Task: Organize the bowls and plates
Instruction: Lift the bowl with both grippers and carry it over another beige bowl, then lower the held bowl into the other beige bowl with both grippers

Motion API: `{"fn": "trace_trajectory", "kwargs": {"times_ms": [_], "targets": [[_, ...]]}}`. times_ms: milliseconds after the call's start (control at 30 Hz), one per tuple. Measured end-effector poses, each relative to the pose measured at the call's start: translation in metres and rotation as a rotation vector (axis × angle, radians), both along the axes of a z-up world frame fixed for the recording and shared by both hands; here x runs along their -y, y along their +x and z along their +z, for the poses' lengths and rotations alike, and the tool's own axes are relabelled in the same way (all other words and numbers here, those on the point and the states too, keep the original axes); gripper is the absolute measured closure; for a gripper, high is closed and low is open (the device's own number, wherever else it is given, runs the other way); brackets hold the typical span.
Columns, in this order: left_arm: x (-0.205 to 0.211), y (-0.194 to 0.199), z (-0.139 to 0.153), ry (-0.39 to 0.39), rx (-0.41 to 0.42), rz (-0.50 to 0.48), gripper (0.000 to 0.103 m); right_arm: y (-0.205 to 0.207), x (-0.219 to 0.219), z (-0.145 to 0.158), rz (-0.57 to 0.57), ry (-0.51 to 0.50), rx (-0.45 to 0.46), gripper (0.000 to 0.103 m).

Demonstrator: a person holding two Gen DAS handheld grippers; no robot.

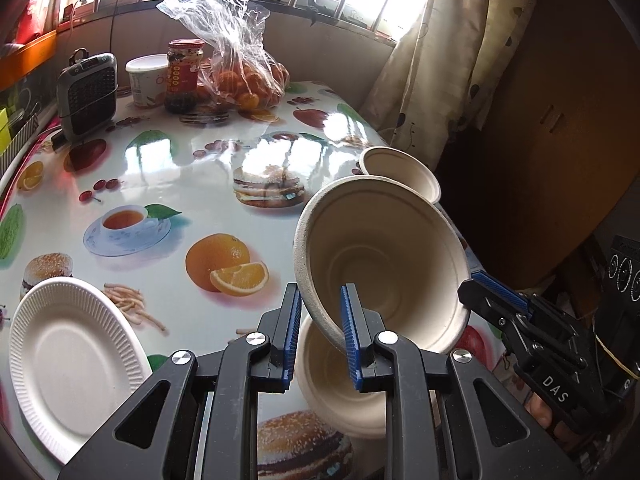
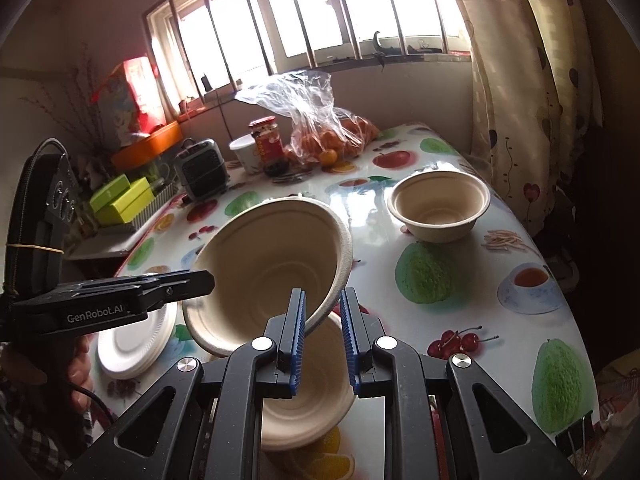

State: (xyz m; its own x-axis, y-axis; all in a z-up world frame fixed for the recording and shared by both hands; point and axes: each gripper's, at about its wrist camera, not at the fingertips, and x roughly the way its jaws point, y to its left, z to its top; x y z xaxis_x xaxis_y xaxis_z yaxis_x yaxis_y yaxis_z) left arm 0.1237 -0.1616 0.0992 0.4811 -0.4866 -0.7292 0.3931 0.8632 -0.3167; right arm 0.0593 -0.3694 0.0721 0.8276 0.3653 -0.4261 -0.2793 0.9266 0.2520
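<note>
Beige tilted bowl point(image 1: 384, 264) is pinched at opposite rims by left gripper point(image 1: 320, 332) and right gripper point(image 2: 323, 336), above a second bowl point(image 2: 308, 396).

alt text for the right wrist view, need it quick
Both grippers, right and left, pinch opposite rims of a tilted beige paper bowl above another bowl. A third bowl and white paper plates sit on the fruit-print table.

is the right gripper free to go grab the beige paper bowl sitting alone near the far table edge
Probably not yet. The right gripper is shut on the rim of a tilted beige paper bowl, which the left gripper also pinches. The path over the table to the lone beige bowl looks clear once that one is set down.
</note>
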Motion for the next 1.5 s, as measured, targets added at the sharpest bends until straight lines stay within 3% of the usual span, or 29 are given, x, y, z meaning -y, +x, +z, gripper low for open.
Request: {"fn": "trace_trajectory", "kwargs": {"times_ms": [533,1500], "targets": [[0.0,-0.026,-0.015,0.023,-0.032,-0.031,0.082,-0.029,0.0,-0.022,-0.024,0.014,-0.029,0.085],[0.004,-0.03,-0.034,0.07,-0.086,-0.029,0.082,-0.031,-0.002,-0.042,-0.02,0.033,-0.08,0.085]]}}
